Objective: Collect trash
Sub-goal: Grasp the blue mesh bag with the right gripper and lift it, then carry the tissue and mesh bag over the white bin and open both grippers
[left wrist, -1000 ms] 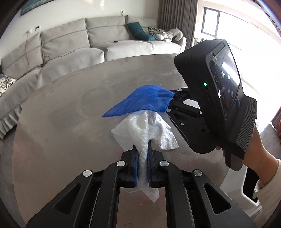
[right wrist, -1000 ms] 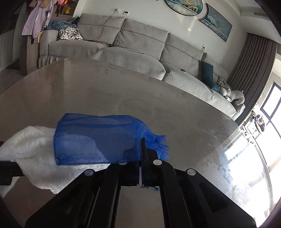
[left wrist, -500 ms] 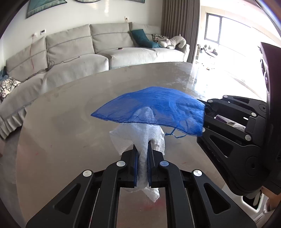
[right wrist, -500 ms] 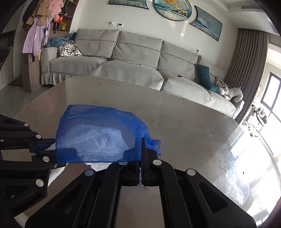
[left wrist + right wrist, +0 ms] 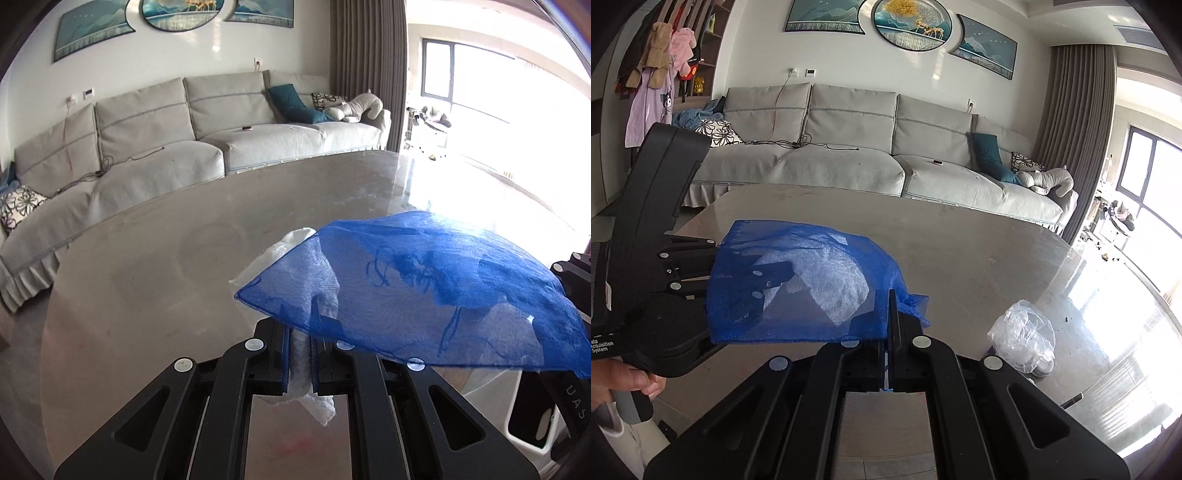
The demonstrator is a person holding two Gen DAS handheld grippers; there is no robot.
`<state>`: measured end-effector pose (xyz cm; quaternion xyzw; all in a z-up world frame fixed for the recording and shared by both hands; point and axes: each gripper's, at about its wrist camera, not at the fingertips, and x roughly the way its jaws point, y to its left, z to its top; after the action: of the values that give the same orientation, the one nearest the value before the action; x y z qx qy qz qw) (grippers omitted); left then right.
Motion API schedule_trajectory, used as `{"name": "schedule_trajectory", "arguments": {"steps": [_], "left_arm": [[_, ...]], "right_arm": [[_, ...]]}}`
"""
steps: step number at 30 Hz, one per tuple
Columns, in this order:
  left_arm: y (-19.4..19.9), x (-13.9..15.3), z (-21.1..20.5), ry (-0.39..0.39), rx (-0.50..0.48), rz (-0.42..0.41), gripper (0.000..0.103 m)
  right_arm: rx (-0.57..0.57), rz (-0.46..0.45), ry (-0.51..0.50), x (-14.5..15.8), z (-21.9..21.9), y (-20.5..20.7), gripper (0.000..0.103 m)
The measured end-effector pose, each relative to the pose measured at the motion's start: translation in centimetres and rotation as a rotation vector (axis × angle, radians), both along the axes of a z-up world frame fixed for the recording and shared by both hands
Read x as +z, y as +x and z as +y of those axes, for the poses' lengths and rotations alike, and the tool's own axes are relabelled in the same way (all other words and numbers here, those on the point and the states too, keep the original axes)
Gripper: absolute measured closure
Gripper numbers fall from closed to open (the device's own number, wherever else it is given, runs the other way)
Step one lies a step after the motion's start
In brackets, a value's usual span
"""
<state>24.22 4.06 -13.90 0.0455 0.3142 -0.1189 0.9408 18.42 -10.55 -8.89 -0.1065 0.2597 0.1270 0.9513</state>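
My left gripper (image 5: 300, 350) is shut on a crumpled white paper towel (image 5: 291, 251), held above the round grey table (image 5: 155, 258). My right gripper (image 5: 889, 328) is shut on a blue mesh bag (image 5: 798, 280), also lifted off the table. In the left wrist view the blue mesh bag (image 5: 424, 295) hangs over my left fingers and covers part of the towel. In the right wrist view the left gripper (image 5: 764, 284) and the white towel (image 5: 834, 288) show through the mesh. A crumpled clear plastic wrapper (image 5: 1023, 339) lies on the table at the right.
A long grey sofa (image 5: 849, 162) with cushions curves behind the table. The table's right edge (image 5: 1067, 266) is near bright windows. A hand (image 5: 624, 380) holds the left gripper's handle at the lower left.
Both grippers have risen off the table with their loads. The blue bag has moved over the left gripper and the towel, and the towel no longer rests on the table.
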Motion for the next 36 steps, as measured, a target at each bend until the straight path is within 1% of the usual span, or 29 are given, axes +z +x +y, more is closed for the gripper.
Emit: {"name": "schedule_trajectory", "arguments": {"steps": [7, 13, 19, 24, 27, 30, 33, 36], "left_arm": [[-1.1, 1.1, -3.1, -0.004, -0.060, -0.043, 0.095], [-3.0, 1.7, -6.6, -0.006, -0.144, -0.089, 0.095], [-5.1, 2.1, -10.8, 0.016, -0.227, -0.130, 0.095], [-6.8, 2.0, -14.3, -0.008, -0.325, -0.126, 0.095], [-8.7, 1.5, -17.0, 0.001, -0.392, -0.141, 0.095], [-10.6, 0.5, -19.9, -0.001, -0.485, -0.121, 0.095], [-12.1, -1.1, -22.7, -0.009, -0.584, -0.041, 0.095], [-13.3, -3.3, -25.5, -0.005, -0.664, 0.048, 0.095]], "right_arm": [[-0.067, -0.013, 0.011, 0.6, -2.6, -3.1, 0.102], [-0.155, -0.027, 0.036, 0.3, -5.7, -6.1, 0.102], [-0.287, -0.053, 0.085, 0.3, -10.3, -9.8, 0.102], [-0.411, -0.048, 0.102, -1.0, -14.2, -12.8, 0.102], [-0.486, -0.057, 0.118, -1.9, -16.4, -15.1, 0.102], [-0.563, -0.060, 0.153, -2.8, -18.7, -17.2, 0.101], [-0.635, -0.064, 0.191, -3.8, -20.7, -19.3, 0.101], [-0.704, -0.069, 0.205, -5.2, -22.3, -21.1, 0.101]]}}
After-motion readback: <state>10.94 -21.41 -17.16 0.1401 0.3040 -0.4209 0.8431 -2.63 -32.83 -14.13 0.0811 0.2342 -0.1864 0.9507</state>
